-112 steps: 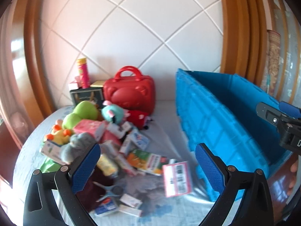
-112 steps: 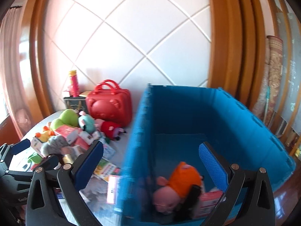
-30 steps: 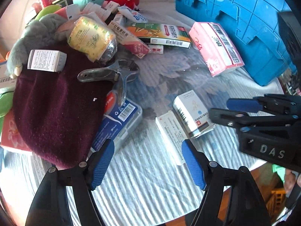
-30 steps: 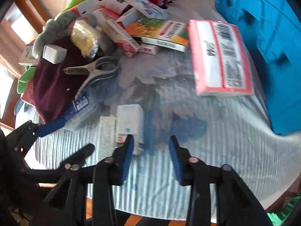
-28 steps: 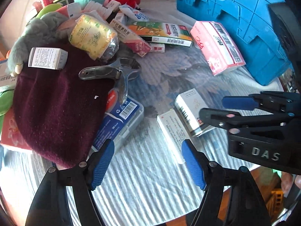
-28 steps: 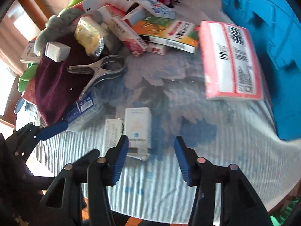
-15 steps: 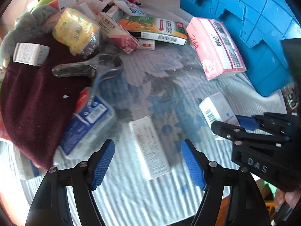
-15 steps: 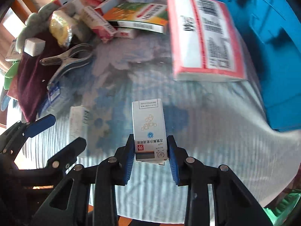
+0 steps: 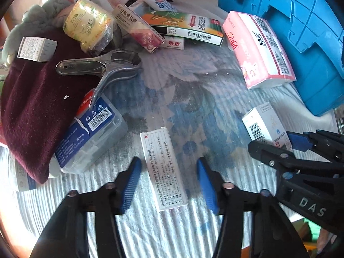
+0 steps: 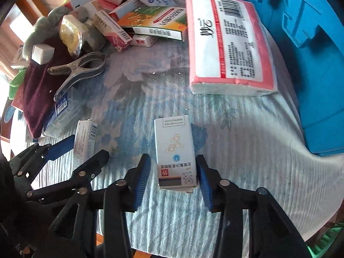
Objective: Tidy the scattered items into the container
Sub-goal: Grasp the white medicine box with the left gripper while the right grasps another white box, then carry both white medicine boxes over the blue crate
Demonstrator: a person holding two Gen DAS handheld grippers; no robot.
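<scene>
My right gripper (image 10: 173,177) is shut on a white medicine box (image 10: 174,148), held just above the cloth; the box shows in the left wrist view (image 9: 265,126) too. My left gripper (image 9: 167,182) is open, its fingers on either side of a flat white printed box (image 9: 163,169) lying on the cloth, not touching it. That box also shows in the right wrist view (image 10: 85,142). The blue crate (image 9: 301,32) stands at the right, also in the right wrist view (image 10: 311,53).
A pink tissue pack (image 9: 258,49) lies against the crate. A metal clamp (image 9: 101,71), a blue-labelled clear case (image 9: 90,133), a maroon cloth (image 9: 32,99), several medicine boxes (image 9: 187,25) and plush toys (image 9: 34,21) crowd the left and far side. The table edge is near.
My right gripper closed on the white medicine box and lifted it to the right. My left gripper moved in over the flat printed box and narrowed its opening.
</scene>
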